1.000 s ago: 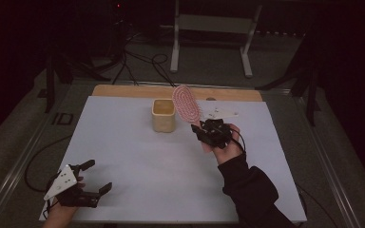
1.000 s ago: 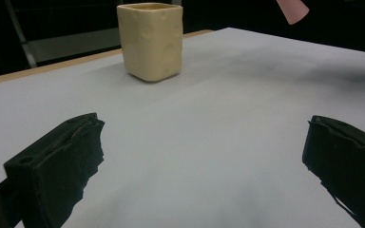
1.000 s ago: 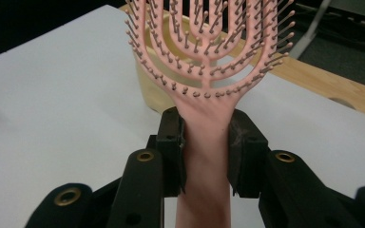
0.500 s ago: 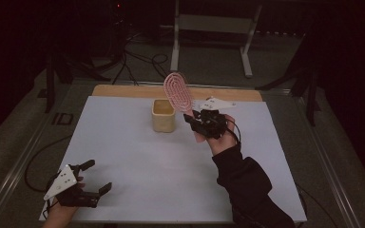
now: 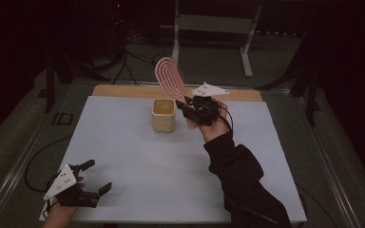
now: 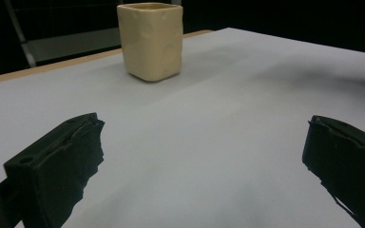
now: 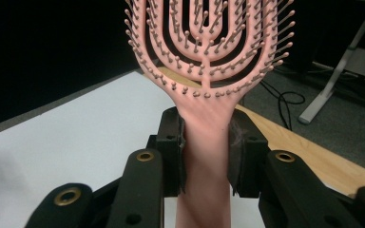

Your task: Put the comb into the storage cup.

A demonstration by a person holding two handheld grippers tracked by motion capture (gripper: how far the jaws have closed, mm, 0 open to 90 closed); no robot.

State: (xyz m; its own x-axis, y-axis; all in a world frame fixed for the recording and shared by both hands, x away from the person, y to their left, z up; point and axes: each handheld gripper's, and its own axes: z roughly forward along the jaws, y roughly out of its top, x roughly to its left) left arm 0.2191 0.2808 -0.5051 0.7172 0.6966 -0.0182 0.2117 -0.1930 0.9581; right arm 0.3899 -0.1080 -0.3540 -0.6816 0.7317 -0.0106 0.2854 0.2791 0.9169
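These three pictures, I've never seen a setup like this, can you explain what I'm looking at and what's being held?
A person sits at a white table and works with a hand-held clamp in each hand; each tool has two black jaws. One picture comes from a camera above, looking down on the table. The other two come from small cameras riding on the tools, looking out between the jaws.

On the table stands a cream-coloured cup, squarish and open at the top. In the left tool's picture it stands farther back.

The right tool is raised above the table beside the cup, and its jaws are shut on the handle of a pink hairbrush, whose head points up. The left tool sits near the table's front left corner with its jaws wide apart, holding nothing.
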